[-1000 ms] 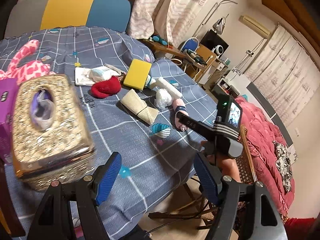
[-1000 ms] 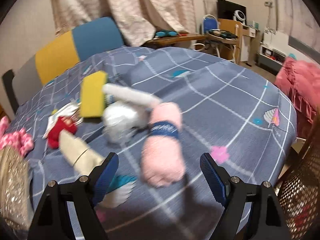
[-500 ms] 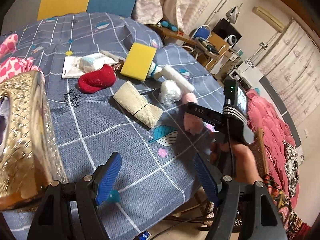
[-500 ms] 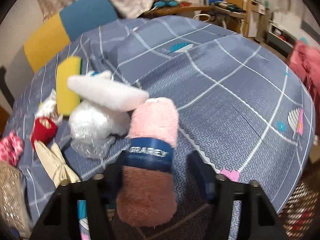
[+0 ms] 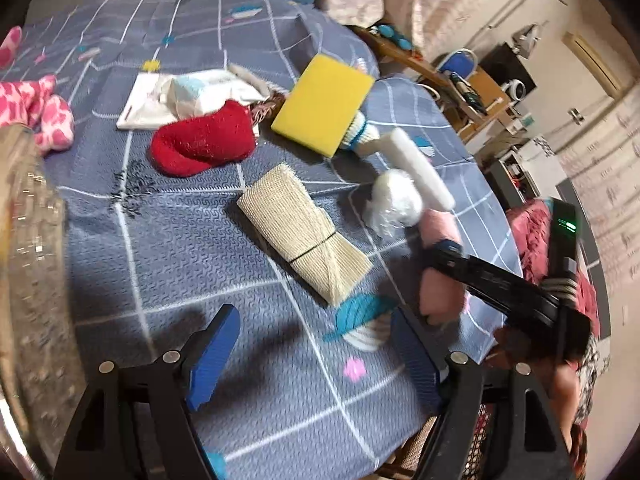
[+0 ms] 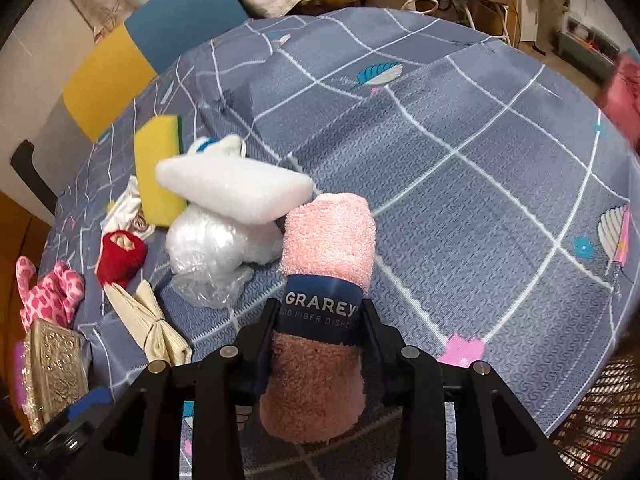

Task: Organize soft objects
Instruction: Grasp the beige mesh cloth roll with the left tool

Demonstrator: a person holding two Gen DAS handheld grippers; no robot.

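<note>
At the near edge of the table [image 6: 500,208], the right gripper [image 6: 318,350] has just been closing, and its fingers [image 6: 266,334] now pinch the rolled pink dishcloth [image 6: 326,240] across its dark blue paper band [image 6: 320,310]. The roll still lies on the grey-blue checked cloth, its far end touching a white foam block [image 6: 232,186]. It looks light and plush, likely to squash and sag at both ends when lifted; the band is probably the firmest place to hold it, though smooth paper could slide along the terry. The left gripper [image 5: 312,354] hovers over bare cloth nearby, its blue-padded fingers [image 5: 212,354] spread with nothing between them.

Just beyond, a crumpled clear plastic bag [image 6: 208,252] with something white inside sits under the foam block, and would probably crackle and slip. To the left lies a folded cream cloth [image 5: 304,228] bound by a thin dark band, limp and easy to pinch at that tie. Farther off are a red knitted piece [image 5: 204,144], a yellow sponge [image 5: 324,110] propped on a blue-and-white item, a white packet [image 5: 192,94] and a pink spotted plush toy [image 6: 48,292].

The only container in view is the gold glittery tissue box [image 6: 54,368] at the left edge; its opening is not visible, so its contents cannot be told.
</note>
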